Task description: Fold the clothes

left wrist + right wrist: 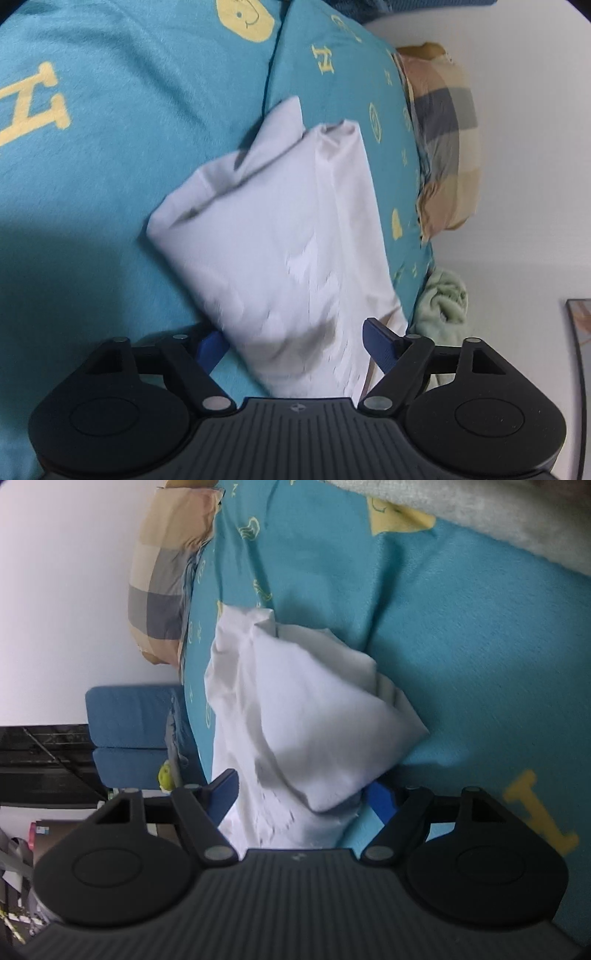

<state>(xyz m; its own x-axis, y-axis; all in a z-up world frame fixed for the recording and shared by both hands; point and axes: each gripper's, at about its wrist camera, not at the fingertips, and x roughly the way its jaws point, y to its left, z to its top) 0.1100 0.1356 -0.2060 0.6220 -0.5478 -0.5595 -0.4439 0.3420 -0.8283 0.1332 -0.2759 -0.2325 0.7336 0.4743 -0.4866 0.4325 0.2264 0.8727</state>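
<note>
Left claw [295, 341]: nearest the left wrist camera; blue pads stand wide apart at 9 and 3 o'clock of the white garment [280, 236], whose near end runs between them. Whether the pads press on the cloth cannot be told; the near cloth is blurred.
Right claw [299, 794]: blue pads likewise wide apart, with a bunched corner of the white garment [295, 716] between them. Grip or mere straddle: cannot tell.
Task item location: white garment lies partly folded on the teal bedspread [110, 166], long axis running from 6 toward 12 o'clock in both views, layers overlapping and uneven.
Step, as judged: both near corners are being handled for a fold.
Risk 1: loose layers may slip apart if only the top layer is caught, since the far edges are not aligned.
Risk 2: bunched cloth at the right claw may set a crease off-line.
Risk 3: teal bedspread may be pinched together with the garment, as the pads sit close to it.
Surroundings: plaid pillow [443, 140] at 2 o'clock in the left view; green towel [443, 299] at 3 o'clock by the bed edge; blue chair [133, 734] at 9 o'clock in the right view.
Obstructions: none lies on the fold path.
</note>
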